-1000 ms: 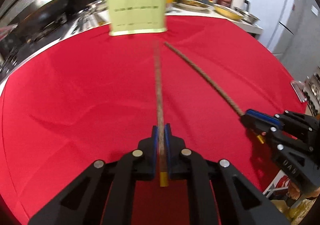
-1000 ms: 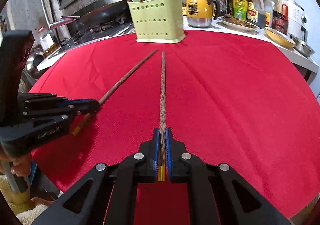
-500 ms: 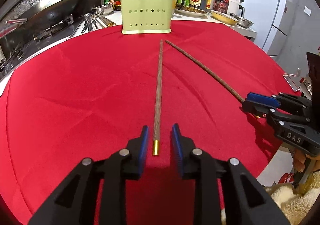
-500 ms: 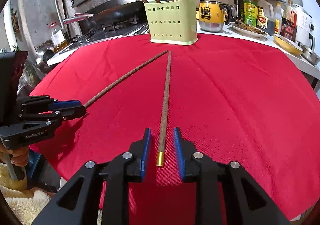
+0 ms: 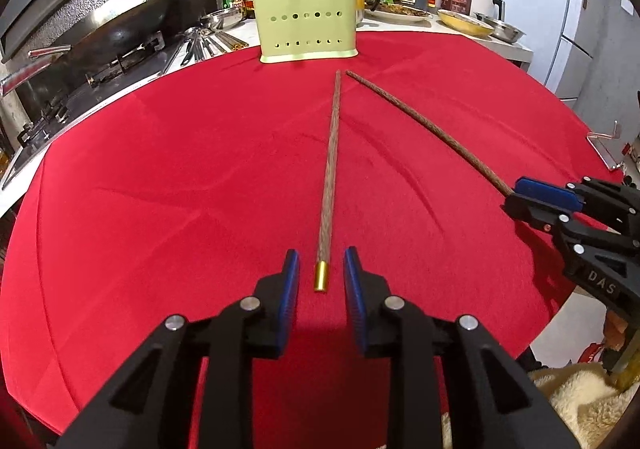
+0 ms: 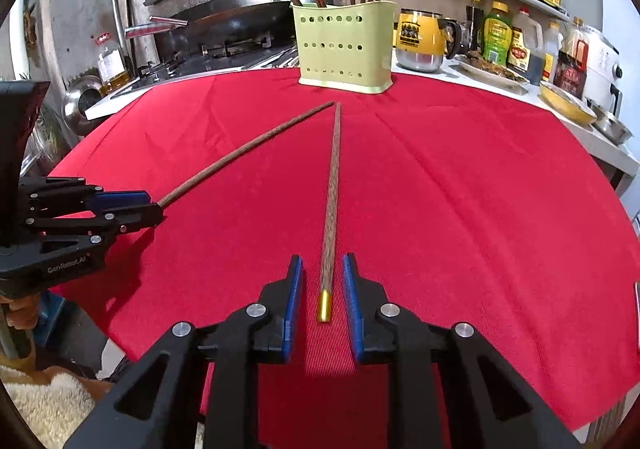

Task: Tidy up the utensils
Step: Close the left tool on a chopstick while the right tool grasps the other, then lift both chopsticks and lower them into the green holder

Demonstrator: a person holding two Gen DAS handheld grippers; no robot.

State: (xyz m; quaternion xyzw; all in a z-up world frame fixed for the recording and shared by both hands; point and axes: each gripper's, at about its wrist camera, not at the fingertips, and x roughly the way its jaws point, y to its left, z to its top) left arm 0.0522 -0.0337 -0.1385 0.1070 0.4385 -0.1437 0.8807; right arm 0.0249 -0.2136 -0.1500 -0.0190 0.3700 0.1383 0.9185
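Red cloth covers the round worktop in the left wrist view, with a stove and wok beyond its far left edge and bottles on a counter behind. One long brown chopstick, grained and capped in gold at its near end, lies flat on the cloth, pointing toward a pale green perforated holder that stands at the far edge with more chopsticks upright in it. The left gripper has just been opening; its blue pads stand apart on either side of the gold cap without touching it. At the right, the right gripper sits at the near end of a second chopstick.

Seen from the right wrist, the same red cloth spreads out, the holder standing beside a yellow mug. That second chopstick lies between the right gripper pads, which have eased slightly inward yet do not touch it. The two chopsticks' far tips nearly meet in a V. The left gripper shows at the left.
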